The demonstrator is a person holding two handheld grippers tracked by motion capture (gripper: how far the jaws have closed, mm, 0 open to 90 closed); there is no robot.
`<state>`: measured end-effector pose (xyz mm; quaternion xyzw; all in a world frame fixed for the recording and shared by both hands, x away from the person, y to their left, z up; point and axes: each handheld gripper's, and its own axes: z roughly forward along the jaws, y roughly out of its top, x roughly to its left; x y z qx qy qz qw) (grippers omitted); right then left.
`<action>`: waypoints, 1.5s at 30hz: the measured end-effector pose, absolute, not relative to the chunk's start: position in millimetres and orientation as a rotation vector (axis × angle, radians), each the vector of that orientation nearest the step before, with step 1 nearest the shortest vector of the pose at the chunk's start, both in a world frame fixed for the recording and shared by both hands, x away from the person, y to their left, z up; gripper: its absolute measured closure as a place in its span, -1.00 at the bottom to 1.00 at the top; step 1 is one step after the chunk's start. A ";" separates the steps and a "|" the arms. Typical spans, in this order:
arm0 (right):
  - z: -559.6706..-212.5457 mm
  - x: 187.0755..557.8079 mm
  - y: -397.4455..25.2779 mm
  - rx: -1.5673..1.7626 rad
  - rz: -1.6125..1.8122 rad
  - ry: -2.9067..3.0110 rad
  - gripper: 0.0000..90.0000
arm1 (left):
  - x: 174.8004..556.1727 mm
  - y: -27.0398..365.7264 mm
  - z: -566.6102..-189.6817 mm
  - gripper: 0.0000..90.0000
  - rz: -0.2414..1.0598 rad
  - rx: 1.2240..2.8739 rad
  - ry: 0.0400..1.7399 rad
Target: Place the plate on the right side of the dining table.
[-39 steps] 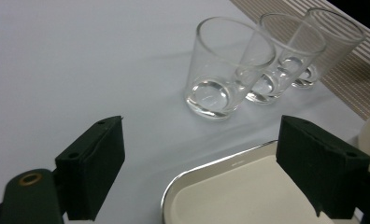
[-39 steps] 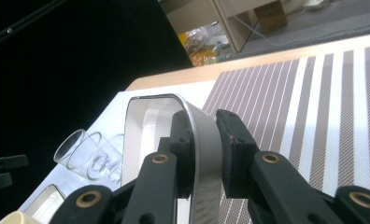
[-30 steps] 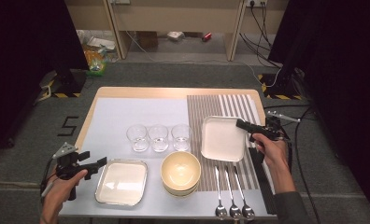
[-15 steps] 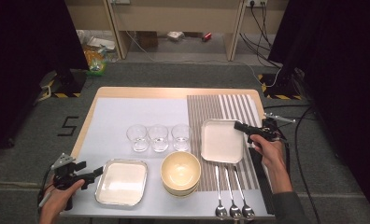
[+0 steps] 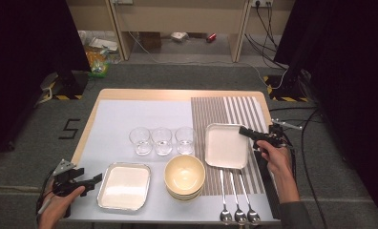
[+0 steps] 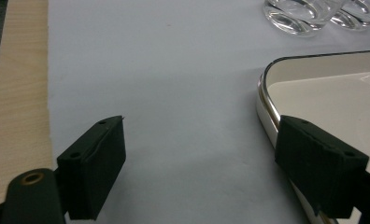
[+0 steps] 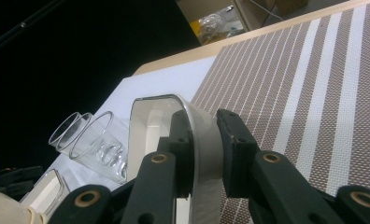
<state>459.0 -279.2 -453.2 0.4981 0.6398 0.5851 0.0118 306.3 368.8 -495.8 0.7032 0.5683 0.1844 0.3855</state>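
Note:
A square white plate (image 5: 226, 145) with a metal rim lies on the striped mat (image 5: 225, 107) at the right. My right gripper (image 5: 245, 131) is shut on its far right rim; in the right gripper view both jaws of the right gripper (image 7: 202, 119) pinch the rim of the plate (image 7: 150, 121). A second square plate (image 5: 124, 186) sits near the front left. My left gripper (image 5: 98, 179) hovers open just left of it. In the left gripper view the left gripper (image 6: 204, 140) spans bare mat, its right jaw over the corner of that plate (image 6: 332, 93).
Three clear glasses (image 5: 162, 140) stand in a row mid-table, and they appear in the right gripper view (image 7: 103, 144) too. A stack of cream bowls (image 5: 184, 176) sits front centre. Three spoons (image 5: 237, 200) lie on the mat by the front edge. Wooden table edge (image 6: 15, 93) at left.
The left gripper has drawn back towards the near left corner, away from the left plate. The right gripper and its plate have shifted slightly towards the person.

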 end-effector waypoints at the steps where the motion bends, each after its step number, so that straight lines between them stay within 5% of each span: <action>1: -454.9 458.5 -279.2 1.555 1.841 1.991 0.71 | 306.3 369.3 -497.3 -0.65 0.470 1.798 1.446; 15: -467.0 466.2 -282.5 1.611 1.857 1.976 0.72 | 305.1 365.1 -505.5 -0.61 0.623 1.899 1.434; 45: -467.7 489.1 -279.2 1.718 1.606 2.076 0.69 | 305.0 365.9 -505.9 -0.63 0.611 1.890 1.440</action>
